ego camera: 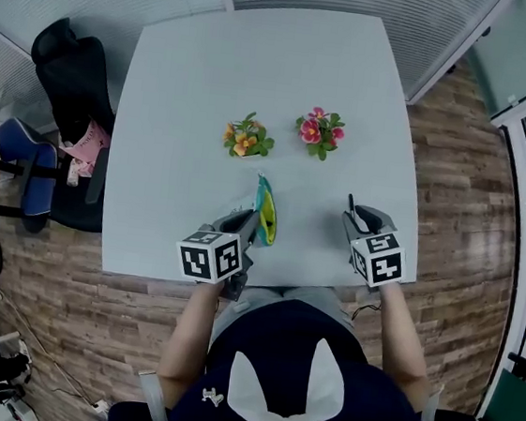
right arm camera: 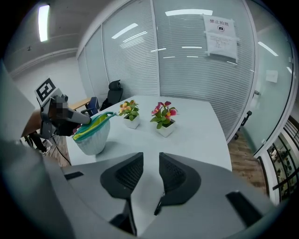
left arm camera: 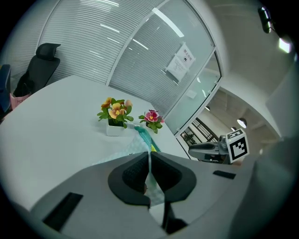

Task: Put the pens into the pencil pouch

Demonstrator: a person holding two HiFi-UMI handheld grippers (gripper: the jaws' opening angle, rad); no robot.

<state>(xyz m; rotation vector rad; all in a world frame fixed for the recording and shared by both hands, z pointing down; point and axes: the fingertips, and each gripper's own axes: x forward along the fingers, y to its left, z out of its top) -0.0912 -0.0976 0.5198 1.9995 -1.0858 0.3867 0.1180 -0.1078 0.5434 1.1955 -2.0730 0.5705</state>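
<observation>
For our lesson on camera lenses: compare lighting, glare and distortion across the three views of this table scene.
Head view: soft even light, faint shadows, table edges bow slightly. Left gripper view: strong fisheye, dark corners, curved blinds, lamp glaring upper right. Right gripper view: same fisheye, strip-light reflections on the glass wall, mosaic patch near the pouch.

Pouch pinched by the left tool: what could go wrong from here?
1. The left tool grips only a thin edge of the pouch, so the fabric might slip out and the pouch flop shut.
2. The orange flowers and pink flowers stand just behind it; a wide swing could tip one.
3. The right tool is open and empty, and no pen shows in any view, so filling may stall.
</observation>
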